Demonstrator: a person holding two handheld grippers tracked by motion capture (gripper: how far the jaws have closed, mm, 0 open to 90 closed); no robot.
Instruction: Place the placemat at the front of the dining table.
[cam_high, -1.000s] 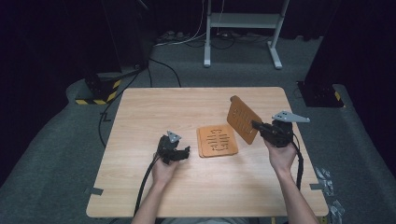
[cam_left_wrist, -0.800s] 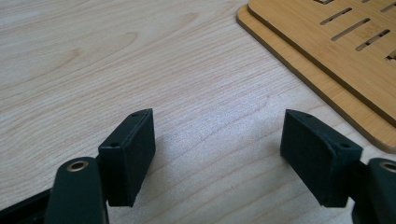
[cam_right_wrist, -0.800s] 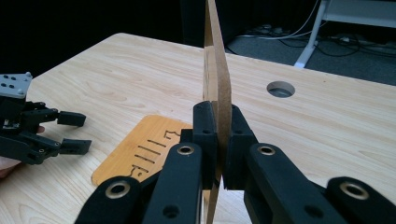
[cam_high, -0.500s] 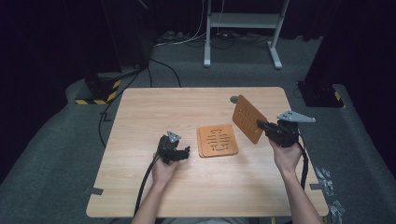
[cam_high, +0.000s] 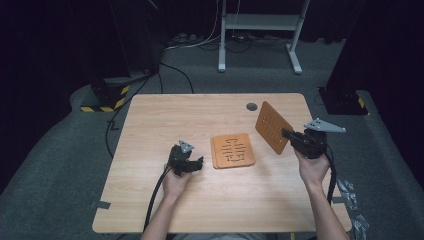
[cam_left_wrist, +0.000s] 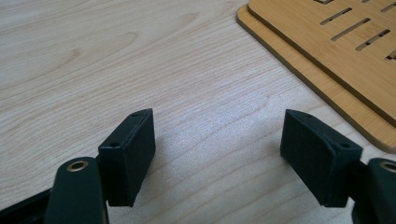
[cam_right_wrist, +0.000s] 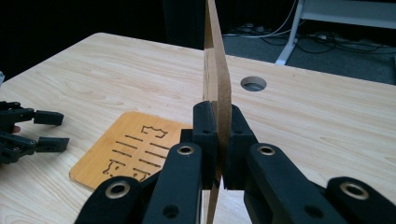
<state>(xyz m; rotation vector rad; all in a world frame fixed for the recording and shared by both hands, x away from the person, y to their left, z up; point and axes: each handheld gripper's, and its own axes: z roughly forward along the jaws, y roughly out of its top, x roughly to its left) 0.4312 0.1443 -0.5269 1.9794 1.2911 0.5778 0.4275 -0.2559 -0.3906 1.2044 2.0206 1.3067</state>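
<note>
Two slotted wooden mats (cam_high: 232, 150) lie stacked flat at the table's middle. A third mat (cam_high: 272, 126) hangs on edge above the table's right side, with my right gripper (cam_high: 287, 133) shut on its lower edge. The right gripper view shows this mat (cam_right_wrist: 217, 70) edge-on between the shut jaws of my right gripper (cam_right_wrist: 218, 135), and the flat stack (cam_right_wrist: 130, 149) below to the left. My left gripper (cam_high: 198, 163) rests open on the table just left of the stack. In the left gripper view my left gripper (cam_left_wrist: 217, 154) holds nothing, and the stack's corner (cam_left_wrist: 327, 46) lies ahead to the right.
A round cable hole (cam_high: 251, 106) sits in the wooden table (cam_high: 165, 120) near the far edge, behind the held mat. Cables trail from both grippers toward the front edge. Dark carpet and a desk frame (cam_high: 260, 35) lie beyond the table.
My right gripper has carried the upright mat a little to the right, away from the stack. The left gripper has stayed in place, open.
</note>
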